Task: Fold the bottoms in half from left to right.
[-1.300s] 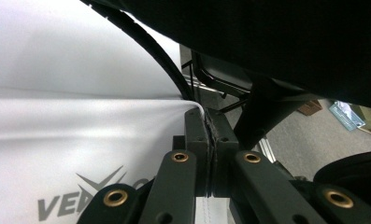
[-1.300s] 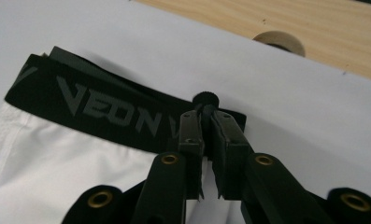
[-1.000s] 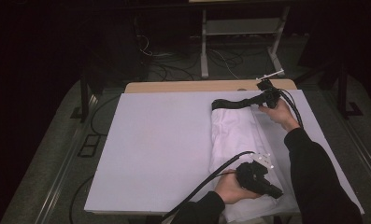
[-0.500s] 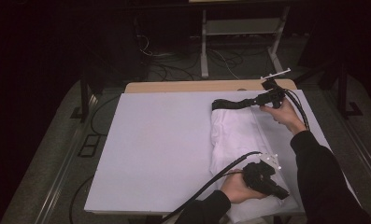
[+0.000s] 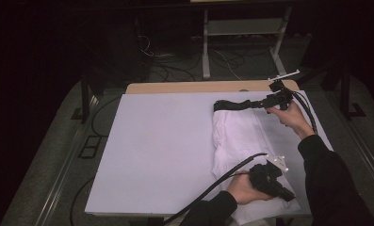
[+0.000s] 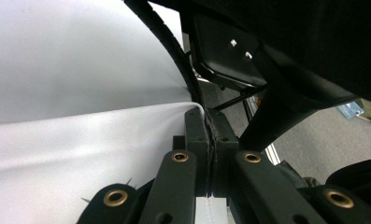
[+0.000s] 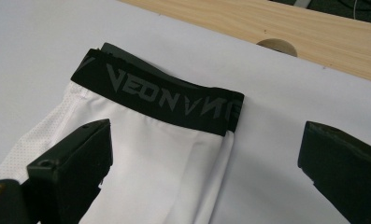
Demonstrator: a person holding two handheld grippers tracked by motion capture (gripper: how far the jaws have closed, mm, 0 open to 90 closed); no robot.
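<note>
Nearest, at the front edge of the counter (image 5: 166,155): left tongs (image 6: 210,140) clenched on the near end of the white shorts (image 5: 243,141), thin cloth pinched in the seam between the two black jaws in the left gripper view, left hand (image 5: 243,188) wrapped round the body, cable trailing off toward the front. Lying on the right half of the counter, on the white sheet: shorts folded into a long strip running from front edge to back, smooth for most of the length, slightly rumpled near the clamped end. Farther back: black waistband (image 7: 157,95) with grey lettering at the far end of the strip, flat on the sheet, one folded corner turned toward the right side. Above and just beside that band: right tongs (image 7: 204,158) released, jaws just opened wide, one over the white cloth, the other over bare sheet, no pad touching the fabric; right hand (image 5: 293,117) holding the body near the counter's back right corner. Beyond, a strip of bare wood (image 7: 267,23) along the back edge with a round hole, then dark floor with cables.
</note>
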